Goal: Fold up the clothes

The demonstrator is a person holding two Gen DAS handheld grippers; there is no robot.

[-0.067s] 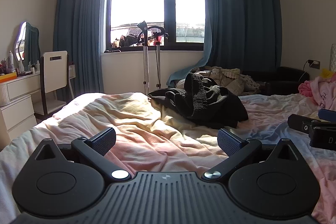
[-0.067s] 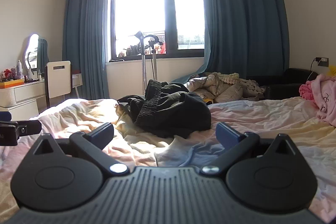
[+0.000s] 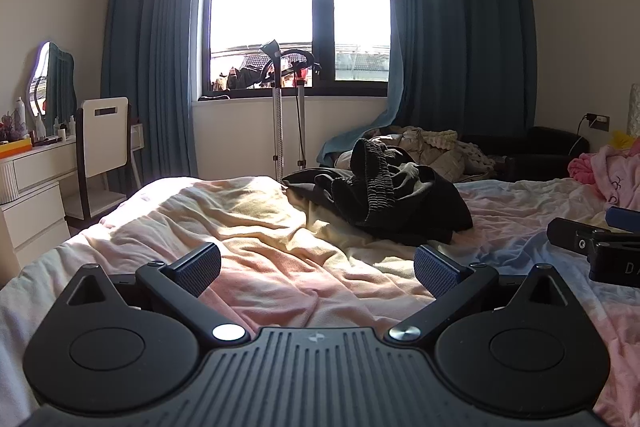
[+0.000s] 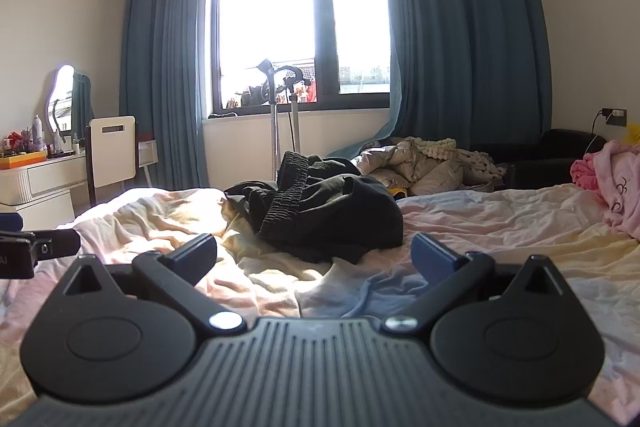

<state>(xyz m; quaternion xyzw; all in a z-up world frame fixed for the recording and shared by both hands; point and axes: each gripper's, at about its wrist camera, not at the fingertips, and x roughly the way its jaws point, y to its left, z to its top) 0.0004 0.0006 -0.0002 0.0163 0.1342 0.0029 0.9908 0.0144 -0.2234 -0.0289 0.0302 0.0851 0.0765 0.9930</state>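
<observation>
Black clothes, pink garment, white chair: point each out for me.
Black clothes (image 4: 332, 211): right wrist view, middle of the crumpled heap on the bed.
Pink garment (image 3: 612, 175): left wrist view, its bunched folds at the right edge.
White chair (image 4: 112, 151): right wrist view, on its backrest.

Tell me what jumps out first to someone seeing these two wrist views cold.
The bright window between blue curtains dominates the far wall. Next comes the crumpled black garment heaped mid-bed on the rumpled pastel bedspread, not yet folded. Both the left gripper and the right gripper hover wide open short of it, holding nothing.
</observation>
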